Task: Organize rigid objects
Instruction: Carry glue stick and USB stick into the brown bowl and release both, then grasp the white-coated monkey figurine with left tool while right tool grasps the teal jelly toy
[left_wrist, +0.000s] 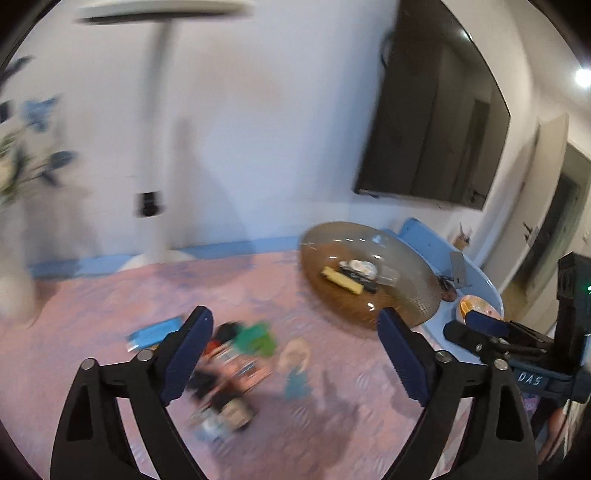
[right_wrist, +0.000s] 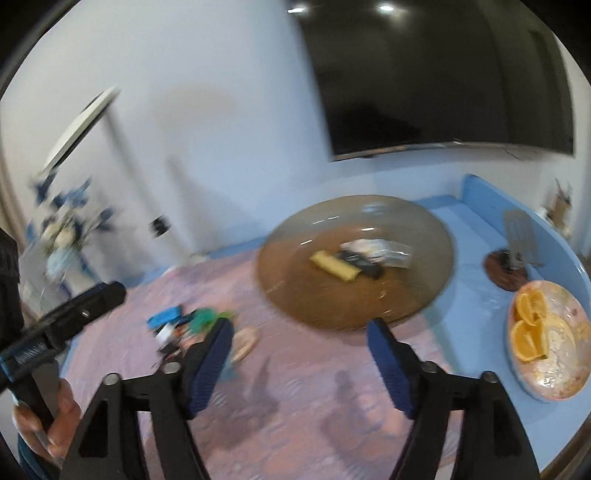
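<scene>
We've got both the left gripper (left_wrist: 295, 354) and right gripper (right_wrist: 299, 365) spread wide, holding nothing. A few bits sit in the brown tray (right_wrist: 295, 295), but the toy pile (left_wrist: 236, 369) (pretty blurry) waits on the pink mat (left_wrist: 110, 295).

At my two o'clock, a pale floral plate (right_wrist: 561, 373) with orange wedges (right_wrist: 529, 325); black wall-mounted television (right_wrist: 436, 74) at twelve.

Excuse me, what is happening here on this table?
A person holds a gripper in each hand above a pink tablecloth. The left gripper and the right gripper are both open and hold nothing. A blurred pile of small objects lies loose on the cloth. A few items, one of them yellow, already lie in the big glass dish.
</scene>
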